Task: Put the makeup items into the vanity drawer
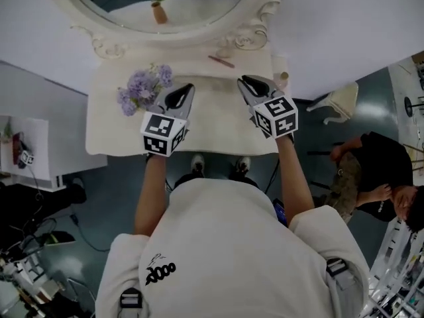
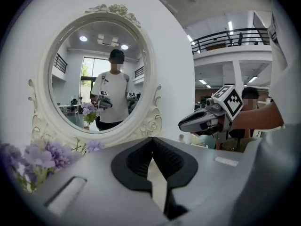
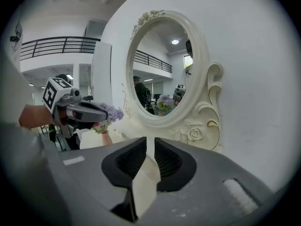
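A cream vanity top (image 1: 218, 124) stands under an oval mirror (image 1: 106, 45). A thin pinkish makeup pencil (image 1: 221, 61) lies at the back near the mirror's base, and a small pale bottle (image 1: 281, 77) stands at the back right corner. My left gripper (image 1: 185, 88) hovers over the middle left of the top, its jaws meeting at the tips (image 2: 151, 139) with nothing in them. My right gripper (image 1: 246, 81) hovers over the middle right with a narrow gap between its jaws (image 3: 150, 140), and that gap is empty. No drawer shows in any view.
A vase of purple flowers (image 1: 142, 88) stands on the vanity's left, close to my left gripper. A white chair (image 1: 341, 101) and a seated person (image 1: 371, 171) are on the floor to the right. A white shelf (image 1: 26, 151) stands at the left.
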Motion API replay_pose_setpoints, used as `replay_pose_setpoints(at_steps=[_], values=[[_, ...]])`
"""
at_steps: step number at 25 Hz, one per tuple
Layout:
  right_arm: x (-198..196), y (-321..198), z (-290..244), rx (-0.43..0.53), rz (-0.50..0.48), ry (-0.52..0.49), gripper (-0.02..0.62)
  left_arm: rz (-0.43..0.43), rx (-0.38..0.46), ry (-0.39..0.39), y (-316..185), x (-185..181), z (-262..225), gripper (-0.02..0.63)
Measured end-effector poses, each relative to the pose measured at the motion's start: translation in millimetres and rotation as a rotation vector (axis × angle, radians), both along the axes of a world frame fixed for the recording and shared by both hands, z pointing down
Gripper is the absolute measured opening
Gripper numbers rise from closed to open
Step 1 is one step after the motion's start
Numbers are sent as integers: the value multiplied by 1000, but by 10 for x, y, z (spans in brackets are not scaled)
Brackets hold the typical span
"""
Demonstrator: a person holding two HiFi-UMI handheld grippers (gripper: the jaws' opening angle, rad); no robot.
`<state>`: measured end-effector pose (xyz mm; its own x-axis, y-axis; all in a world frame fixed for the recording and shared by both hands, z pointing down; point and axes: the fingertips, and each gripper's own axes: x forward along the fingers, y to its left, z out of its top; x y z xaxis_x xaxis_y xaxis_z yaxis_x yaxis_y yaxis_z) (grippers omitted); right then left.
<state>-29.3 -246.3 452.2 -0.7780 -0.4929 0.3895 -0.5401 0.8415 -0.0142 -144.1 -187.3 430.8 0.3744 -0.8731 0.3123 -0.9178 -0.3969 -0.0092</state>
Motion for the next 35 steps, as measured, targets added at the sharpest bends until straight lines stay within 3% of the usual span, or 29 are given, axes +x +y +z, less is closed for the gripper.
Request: replay_pose_setpoints(at_steps=[6,9,17,26,35], values=[[-202,-435,388,-91,-99,70,75,-136,-32,-3,-81,-60,108,18],[-282,-631,617,-130,-122,134,116,-176,-43,6,-138,-78,136,18],[-452,-931,1264,-196,-174,300,133,-225,-86,8,-199,-124,283,18],[-548,-1112,1515,-191,-157,386,166,-217,-120,22,-236,-229,418,18],[-522,-1033,1541,-229,-93,408,55,-165,-112,22,-240,-168,420,18]])
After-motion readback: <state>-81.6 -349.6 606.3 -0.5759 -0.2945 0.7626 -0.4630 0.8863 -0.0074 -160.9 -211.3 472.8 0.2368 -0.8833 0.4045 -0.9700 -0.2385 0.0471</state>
